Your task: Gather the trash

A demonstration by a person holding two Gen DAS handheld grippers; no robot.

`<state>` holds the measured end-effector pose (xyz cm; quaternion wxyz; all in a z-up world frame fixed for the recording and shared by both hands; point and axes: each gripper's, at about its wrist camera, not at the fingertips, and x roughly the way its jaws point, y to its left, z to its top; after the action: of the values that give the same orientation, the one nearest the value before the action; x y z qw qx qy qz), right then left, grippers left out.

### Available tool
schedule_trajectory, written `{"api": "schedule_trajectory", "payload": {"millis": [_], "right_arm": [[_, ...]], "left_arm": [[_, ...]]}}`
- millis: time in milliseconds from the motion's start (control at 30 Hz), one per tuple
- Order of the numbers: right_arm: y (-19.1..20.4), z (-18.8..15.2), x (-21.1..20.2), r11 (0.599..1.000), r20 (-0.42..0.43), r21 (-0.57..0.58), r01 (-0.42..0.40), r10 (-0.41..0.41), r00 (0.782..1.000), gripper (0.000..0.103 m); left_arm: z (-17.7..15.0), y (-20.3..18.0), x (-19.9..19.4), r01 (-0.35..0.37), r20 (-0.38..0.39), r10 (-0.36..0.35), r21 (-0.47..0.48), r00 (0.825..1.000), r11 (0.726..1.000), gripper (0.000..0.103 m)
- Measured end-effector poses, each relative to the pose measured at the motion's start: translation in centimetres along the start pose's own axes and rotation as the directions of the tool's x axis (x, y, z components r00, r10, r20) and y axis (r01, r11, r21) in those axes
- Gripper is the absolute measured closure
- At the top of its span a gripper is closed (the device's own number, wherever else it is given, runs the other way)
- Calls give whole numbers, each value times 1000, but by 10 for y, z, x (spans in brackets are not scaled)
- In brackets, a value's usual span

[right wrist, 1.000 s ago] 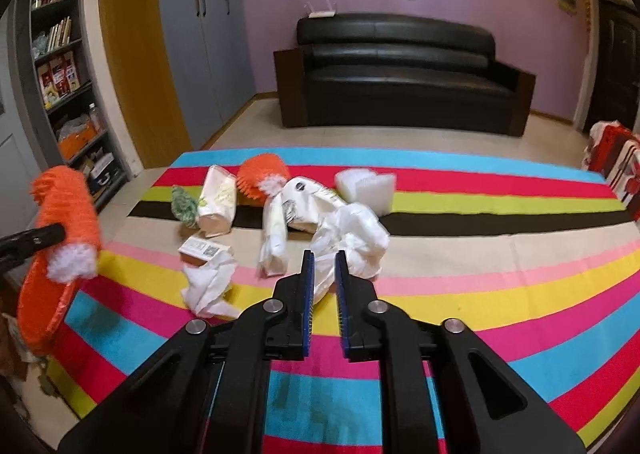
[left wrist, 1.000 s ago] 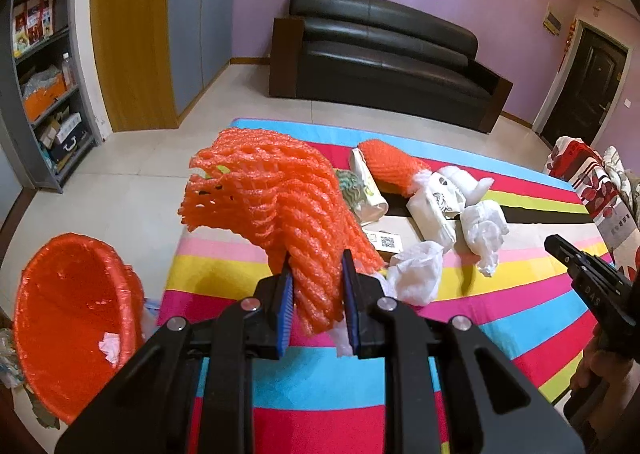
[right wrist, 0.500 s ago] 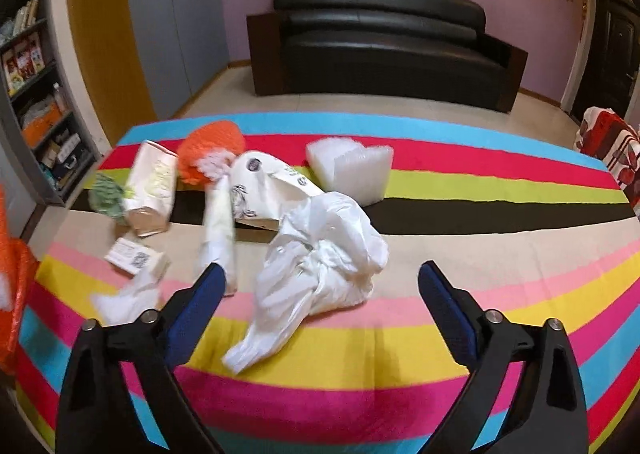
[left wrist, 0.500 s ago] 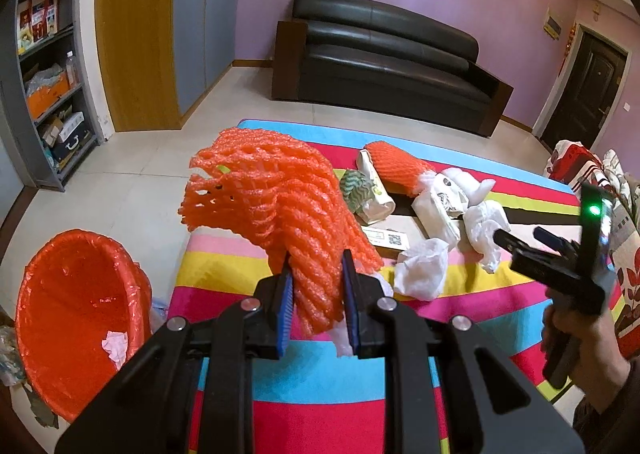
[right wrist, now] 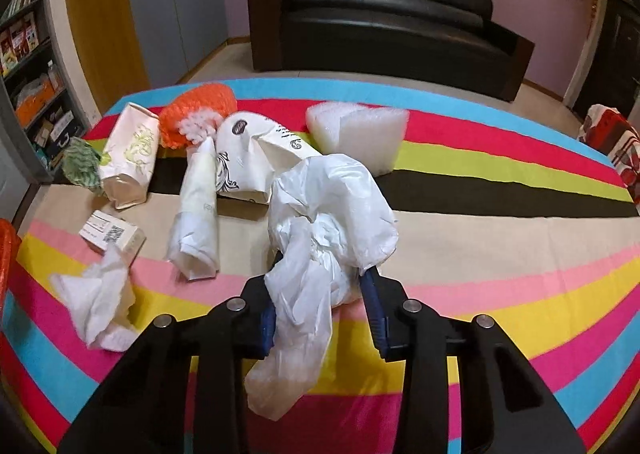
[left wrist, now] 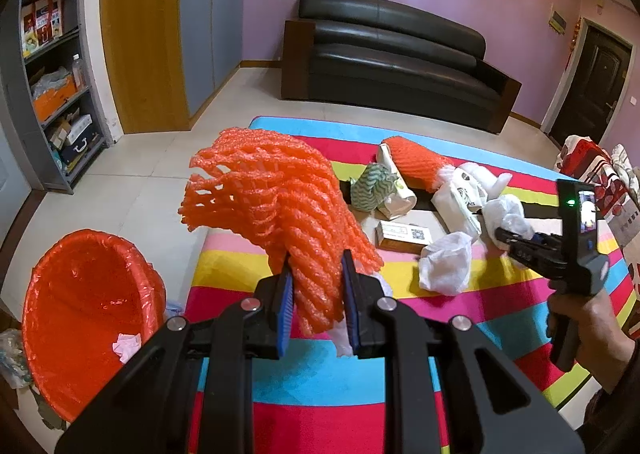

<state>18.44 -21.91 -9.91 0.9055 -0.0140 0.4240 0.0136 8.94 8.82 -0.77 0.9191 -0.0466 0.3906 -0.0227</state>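
A purple-walled room with a black sofa; before you, a bench under a bright striped cloth, littered with trash. Your left hand-held gripper is clamped on an orange foam net, held up near the orange-lined bin at the bench's left. Your right hand-held gripper is closing, its jaws around a crumpled white plastic bag lying mid-bench. Both items look light, soft and springy — the bag likely slippery, so take it by its bunched middle, not the loose tail. Tissue, a small box and paper bags remain.
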Motion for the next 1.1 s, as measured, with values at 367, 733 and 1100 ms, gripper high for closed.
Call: {"api": "schedule_trajectory", "payload": {"millis": [367,733,1100], "right_arm": [[22,-23,-74,1000,106,21,18,-20,994,66],[87,-20,-118,997,159,-54,-50,58,986,66],[209,-9,-143,966,143,-156,-204,227,963,66]], "left_arm": [[-7,5,-4,-21,9,21,1,1000,1000,82],[-13,36,-24,-52,22,53,-35,998,998,82],[-17,102,-68,-182,35,184,-66,982,981,82]]}}
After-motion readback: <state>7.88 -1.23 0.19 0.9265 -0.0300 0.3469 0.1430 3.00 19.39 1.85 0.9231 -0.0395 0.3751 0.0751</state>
